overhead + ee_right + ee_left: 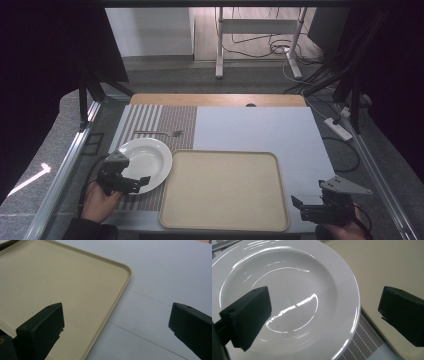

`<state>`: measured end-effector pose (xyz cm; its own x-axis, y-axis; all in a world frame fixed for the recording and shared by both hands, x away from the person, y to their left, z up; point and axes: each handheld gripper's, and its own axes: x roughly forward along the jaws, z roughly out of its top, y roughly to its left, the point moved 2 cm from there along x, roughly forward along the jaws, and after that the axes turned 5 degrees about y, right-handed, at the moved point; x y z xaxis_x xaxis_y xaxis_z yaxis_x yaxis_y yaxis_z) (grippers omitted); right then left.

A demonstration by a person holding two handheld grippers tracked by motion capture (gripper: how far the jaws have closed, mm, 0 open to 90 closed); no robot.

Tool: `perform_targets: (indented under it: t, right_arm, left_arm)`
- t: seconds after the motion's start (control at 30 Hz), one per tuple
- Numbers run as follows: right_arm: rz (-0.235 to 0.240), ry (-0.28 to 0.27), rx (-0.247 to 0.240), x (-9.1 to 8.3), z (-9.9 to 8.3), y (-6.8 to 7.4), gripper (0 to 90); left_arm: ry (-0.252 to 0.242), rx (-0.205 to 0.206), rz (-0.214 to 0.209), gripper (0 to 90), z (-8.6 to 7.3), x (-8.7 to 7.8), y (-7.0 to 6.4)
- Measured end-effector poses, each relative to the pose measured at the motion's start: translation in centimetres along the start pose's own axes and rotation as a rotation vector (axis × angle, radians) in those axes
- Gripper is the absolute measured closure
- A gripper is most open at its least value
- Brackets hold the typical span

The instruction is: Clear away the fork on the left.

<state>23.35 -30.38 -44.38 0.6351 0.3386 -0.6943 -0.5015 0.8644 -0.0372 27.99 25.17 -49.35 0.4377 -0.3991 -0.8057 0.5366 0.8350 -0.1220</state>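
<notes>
A white deep plate lies on a striped placemat at the table's left, with a fork just beyond it. Beside it on the right is a wide beige tray with nothing on it. My left gripper hovers at the plate's near rim, open. In the left gripper view the plate spans the gap between the jaws, and the tray lies to the right. My right gripper is open by the tray's near right corner. Its own view has the tray's edge between the jaws.
A pale grey mat covers the table's right half, and a wooden strip runs along the far edge. Metal frame rails flank both sides. Cables and a power strip lie on the floor to the right.
</notes>
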Motion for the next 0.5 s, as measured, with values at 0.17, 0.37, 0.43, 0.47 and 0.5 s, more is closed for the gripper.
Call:
perform_targets:
  t: [0.17, 0.37, 0.43, 0.47, 0.5]
  right_arm:
    - [0.004, -0.002, 0.004, 0.0, 0.0, 0.0, 0.7]
    - [0.004, 0.000, 0.004, 0.0, 0.0, 0.0, 0.7]
    - [0.005, -0.001, 0.006, 0.0, 0.0, -0.1, 0.7]
    - [0.006, 0.001, 0.009, 0.0, 0.0, -0.1, 0.7]
    - [0.006, 0.002, 0.010, 0.0, 0.0, -0.1, 0.7]
  left_arm:
    - [0.013, 0.001, -0.011, 0.0, 1.0, 1.0, 0.5]
    - [0.047, 0.005, -0.013, 0.0, 2.3, 2.2, 1.4]
    - [0.051, 0.006, -0.018, 0.0, 2.6, 2.6, 1.6]
    - [0.053, 0.004, -0.026, 0.0, 2.9, 3.0, 1.8]
    - [0.055, 0.004, -0.026, 0.0, 3.1, 3.1, 2.0]
